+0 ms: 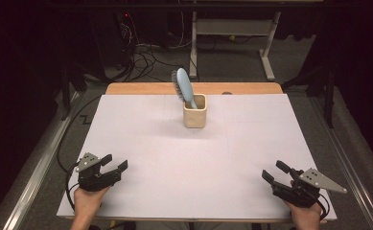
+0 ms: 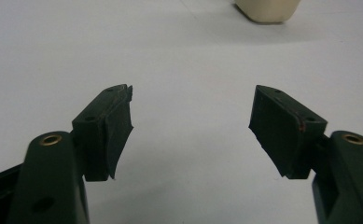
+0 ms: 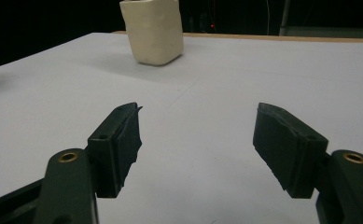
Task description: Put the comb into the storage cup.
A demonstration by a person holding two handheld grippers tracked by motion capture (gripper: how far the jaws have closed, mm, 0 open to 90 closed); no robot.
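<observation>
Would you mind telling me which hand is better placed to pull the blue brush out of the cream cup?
Probably the left. The brush leans toward the left tool, whose jaws stand open and empty. The right tool is equally open but faces the cup from the side away from the lean.

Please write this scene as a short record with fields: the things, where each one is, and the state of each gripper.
surface: white table top
cup: cream square cup, upright, at the far middle of the table
brush: light blue brush, handle end in the cup, head leaning to the left
left gripper: open, nothing between the jaws, near left corner
right gripper: open, nothing between the jaws, near right corner
contact: both grippers apart from the cup
</observation>
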